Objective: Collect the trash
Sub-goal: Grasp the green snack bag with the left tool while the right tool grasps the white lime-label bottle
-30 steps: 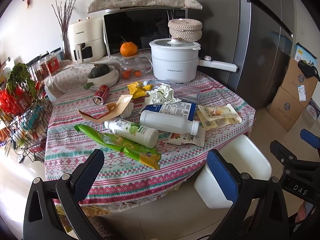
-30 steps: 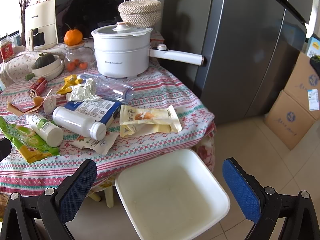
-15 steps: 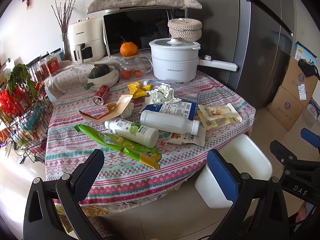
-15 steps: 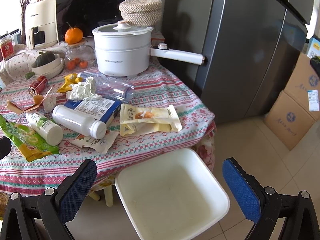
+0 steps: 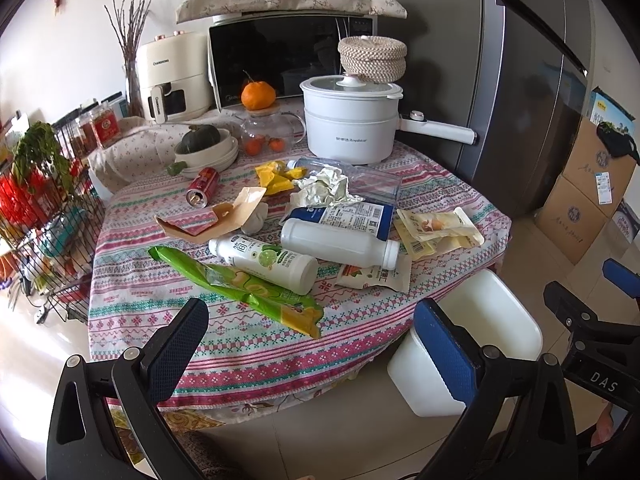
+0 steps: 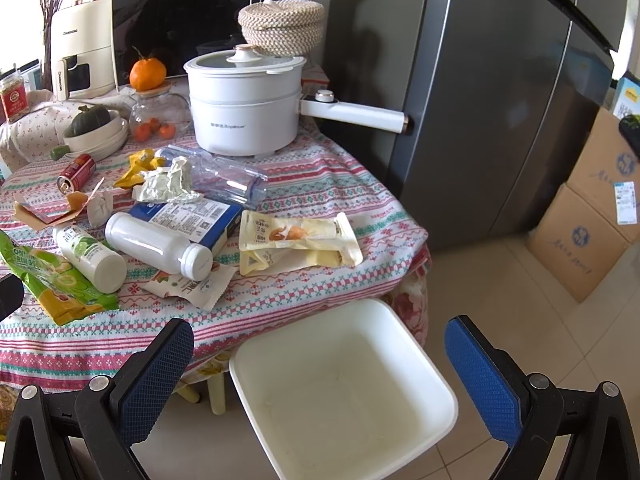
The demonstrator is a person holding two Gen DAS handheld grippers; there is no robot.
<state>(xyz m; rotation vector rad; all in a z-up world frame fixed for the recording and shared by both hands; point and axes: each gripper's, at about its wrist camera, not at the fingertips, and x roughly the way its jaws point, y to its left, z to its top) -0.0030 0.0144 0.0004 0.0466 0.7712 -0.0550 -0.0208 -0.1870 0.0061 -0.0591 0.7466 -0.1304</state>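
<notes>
Trash lies on a round table with a striped cloth [image 5: 248,344]: a green snack bag [image 5: 240,288], two white bottles [image 5: 264,258] [image 5: 340,242], a red can [image 5: 203,192], crumpled paper [image 5: 324,190], yellow pouches [image 6: 298,236], a blue carton [image 6: 188,216] and a torn brown envelope [image 5: 212,220]. A white bin [image 6: 340,384] stands on the floor at the table's front edge; it also shows in the left wrist view [image 5: 472,340]. My left gripper [image 5: 310,344] is open and empty before the table. My right gripper [image 6: 320,372] is open and empty above the bin.
A white electric pot [image 5: 348,128], microwave [image 5: 288,60], air fryer [image 5: 172,76], bowls with a squash [image 5: 206,146] and a glass jar [image 5: 266,138] stand at the table's back. A grey fridge [image 6: 480,100] is right, cardboard boxes [image 6: 592,224] beyond, a wire rack [image 5: 44,220] left.
Both views have crept slightly closer to the table. Both grippers stay open and empty; nothing on the table has moved.
</notes>
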